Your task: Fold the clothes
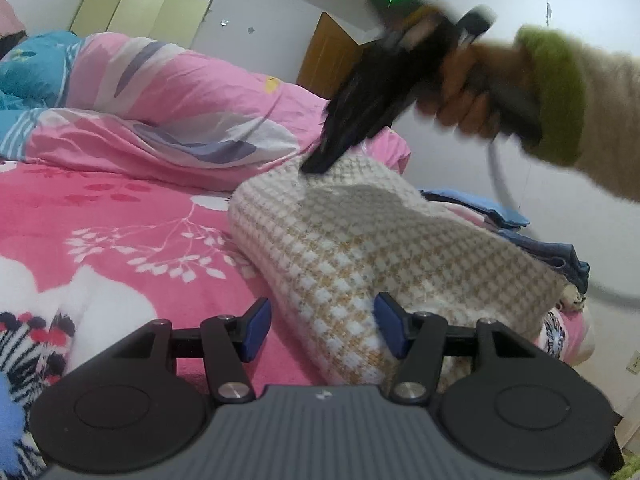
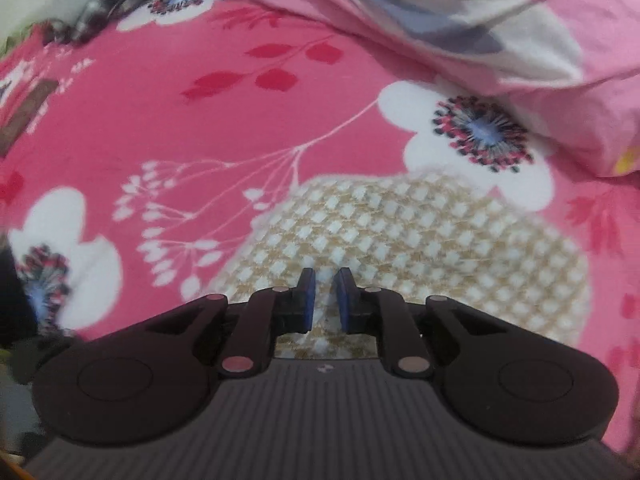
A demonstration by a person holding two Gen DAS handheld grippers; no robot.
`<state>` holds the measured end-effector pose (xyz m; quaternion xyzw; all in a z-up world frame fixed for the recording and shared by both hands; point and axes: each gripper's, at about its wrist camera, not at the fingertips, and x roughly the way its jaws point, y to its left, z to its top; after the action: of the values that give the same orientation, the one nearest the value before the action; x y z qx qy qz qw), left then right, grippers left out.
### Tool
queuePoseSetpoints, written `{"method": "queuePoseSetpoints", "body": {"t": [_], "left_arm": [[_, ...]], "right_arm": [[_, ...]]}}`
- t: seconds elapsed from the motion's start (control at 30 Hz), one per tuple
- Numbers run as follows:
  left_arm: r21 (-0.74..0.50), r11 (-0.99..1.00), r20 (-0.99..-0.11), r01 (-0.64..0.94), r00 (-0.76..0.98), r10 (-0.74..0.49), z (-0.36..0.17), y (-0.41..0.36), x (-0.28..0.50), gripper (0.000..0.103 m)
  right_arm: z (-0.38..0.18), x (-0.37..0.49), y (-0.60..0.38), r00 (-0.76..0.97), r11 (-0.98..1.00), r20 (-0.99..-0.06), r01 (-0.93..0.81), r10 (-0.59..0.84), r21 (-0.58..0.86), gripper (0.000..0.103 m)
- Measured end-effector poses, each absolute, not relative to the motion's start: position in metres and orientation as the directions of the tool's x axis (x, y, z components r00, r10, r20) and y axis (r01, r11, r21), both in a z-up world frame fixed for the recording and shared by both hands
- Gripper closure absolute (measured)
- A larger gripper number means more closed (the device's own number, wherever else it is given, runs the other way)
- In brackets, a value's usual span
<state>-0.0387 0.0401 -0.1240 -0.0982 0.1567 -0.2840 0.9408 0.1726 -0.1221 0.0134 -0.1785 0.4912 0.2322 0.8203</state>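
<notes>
Left wrist view: left tongs (image 1: 320, 330) spread wide, blue pads either side of the near corner of a cream-and-tan checked knit garment (image 1: 360, 248), gripping nothing. Garment heaped on the pink floral bed cover (image 1: 132, 216), long axis running from the near right corner up and away toward the pink quilt (image 1: 172, 100). Only here: right tongs (image 1: 316, 166) coming down onto the garment's far top edge, tip in the fabric, blurred, held by a hand (image 1: 468, 96) in a green-cuffed sleeve (image 1: 560, 96); whether fabric is pinched cannot be told from this side. Also only here: a stack of blue folded clothes (image 1: 540, 248) just right of the garment, a wooden door (image 1: 332, 52) beyond the quilt.

Right wrist view: garment (image 2: 420, 248) directly beneath, rounded far edge toward the quilt (image 2: 460, 28). Right tongs (image 2: 324, 296) narrowed to a slim gap, pads (image 2: 308, 300) over the knit; a fold between them cannot be made out. Only here: a large white flower print on the bed cover (image 2: 200, 132) beyond the garment's far edge.
</notes>
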Motion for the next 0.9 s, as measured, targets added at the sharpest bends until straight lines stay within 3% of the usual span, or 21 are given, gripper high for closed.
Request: {"method": "queuePoseSetpoints", "body": {"t": [0.03, 0.13, 0.2, 0.33, 0.4, 0.67, 0.9], "left_arm": [[-0.281, 0.816, -0.240, 0.505, 0.786, -0.570, -0.124, 0.041, -0.038, 0.045], [-0.272, 0.824, -0.249, 0.497, 0.791, -0.559, -0.126, 0.041, -0.037, 0.045], [-0.282, 0.820, -0.245, 0.499, 0.789, -0.564, -0.126, 0.044, -0.036, 0.045], [-0.277, 0.815, -0.244, 0.509, 0.783, -0.572, -0.126, 0.044, -0.039, 0.045], [-0.285, 0.812, -0.247, 0.509, 0.780, -0.575, -0.126, 0.045, -0.038, 0.045], [-0.311, 0.810, -0.267, 0.497, 0.772, -0.577, -0.128, 0.054, -0.032, 0.045], [-0.312, 0.798, -0.282, 0.516, 0.751, -0.597, -0.126, 0.057, -0.032, 0.045]], "right_arm": [[0.027, 0.165, -0.119, 0.406, 0.808, -0.886, -0.586, 0.226, -0.061, 0.092], [-0.021, 0.157, -0.110, 0.302, 0.774, -0.946, -0.624, 0.116, -0.104, 0.093], [-0.049, 0.152, -0.110, 0.332, 0.753, -0.936, -0.645, 0.120, -0.132, 0.093], [-0.033, 0.149, -0.118, 0.319, 0.801, -0.936, -0.594, 0.146, -0.077, 0.095], [-0.036, 0.146, -0.116, 0.306, 0.801, -0.938, -0.596, 0.166, -0.053, 0.091], [-0.047, 0.134, -0.111, 0.251, 0.799, -0.937, -0.600, 0.244, 0.047, 0.096], [0.002, 0.083, -0.127, 0.305, 0.766, -0.923, -0.643, 0.235, -0.017, 0.093]]}}
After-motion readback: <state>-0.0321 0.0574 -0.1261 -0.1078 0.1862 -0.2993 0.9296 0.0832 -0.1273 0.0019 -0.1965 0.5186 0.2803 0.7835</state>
